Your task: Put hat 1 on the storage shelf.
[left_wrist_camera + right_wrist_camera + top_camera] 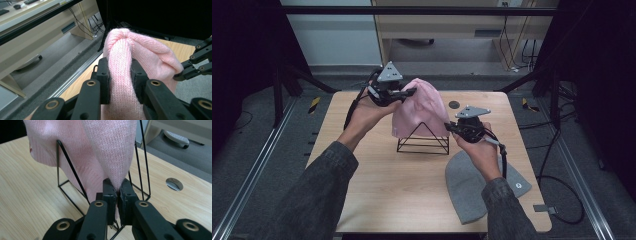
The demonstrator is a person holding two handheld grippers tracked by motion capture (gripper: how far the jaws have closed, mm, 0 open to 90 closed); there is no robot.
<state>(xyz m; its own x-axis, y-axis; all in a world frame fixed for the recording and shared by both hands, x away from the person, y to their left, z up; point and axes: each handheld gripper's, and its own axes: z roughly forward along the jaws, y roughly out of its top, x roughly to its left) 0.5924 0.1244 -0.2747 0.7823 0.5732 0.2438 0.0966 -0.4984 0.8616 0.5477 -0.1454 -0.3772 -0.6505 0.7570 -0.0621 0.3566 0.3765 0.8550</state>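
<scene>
High view first: the pink knitted beanie (419, 107) is draped over the black wire pyramid-shaped stand (423, 140), which sits near the middle of the light wooden table (382, 185), and both grippers have hold of it. The left gripper (404, 93) is above and to the left of the stand, its jaws clamped on a thick fold of the crown, as the left gripper view shows with knit bunched between the pads (107, 82). That grip probably keeps the top from slumping while the hat settles. The right gripper (451, 127), just right of the stand, pinches the hem tightly; in the right gripper view its jaws meet on a thin edge of fabric, likely to pull the opening down over the wire frame. A grey knitted beanie (472, 187) lies flat in front of the stand, to its right, apparently waiting.
</scene>
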